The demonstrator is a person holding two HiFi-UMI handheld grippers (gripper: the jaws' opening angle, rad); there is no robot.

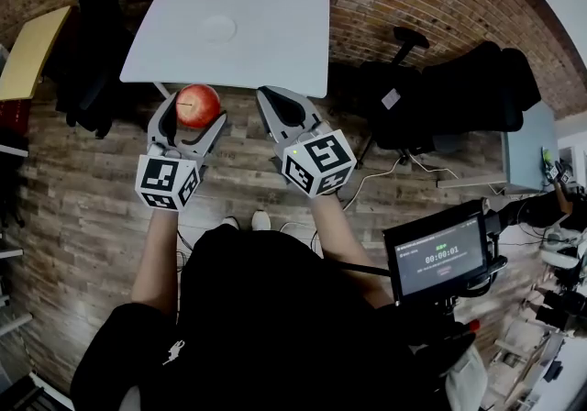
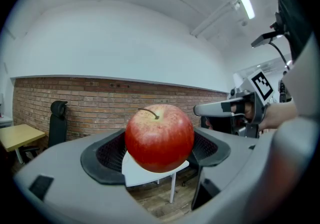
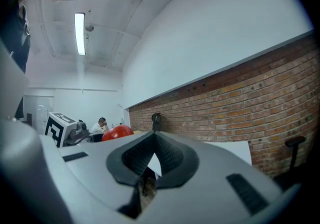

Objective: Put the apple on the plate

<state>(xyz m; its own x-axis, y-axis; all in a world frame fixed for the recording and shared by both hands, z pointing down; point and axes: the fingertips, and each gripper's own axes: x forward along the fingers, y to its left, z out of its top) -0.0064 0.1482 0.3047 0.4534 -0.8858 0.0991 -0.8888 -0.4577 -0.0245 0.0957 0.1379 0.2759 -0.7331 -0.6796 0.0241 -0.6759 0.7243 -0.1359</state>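
Observation:
A red apple (image 1: 197, 105) (image 2: 159, 138) sits between the black pads of my left gripper (image 1: 193, 116) (image 2: 159, 144), which is shut on it and holds it in the air just short of the white table (image 1: 275, 42). A white plate (image 1: 217, 28) lies near the middle of that table, beyond the apple. My right gripper (image 1: 275, 99) (image 3: 152, 140) hangs beside the left one with its jaws together and nothing in them. In the right gripper view the apple (image 3: 117, 132) shows at the left, and the table (image 3: 230, 150) ahead against a brick wall.
Black office chairs stand left (image 1: 92, 33) and right (image 1: 459, 88) of the table. A yellow desk (image 1: 32, 47) is at the far left. A small screen on a stand (image 1: 440, 258) sits at my right side. A person (image 3: 101, 124) sits far off.

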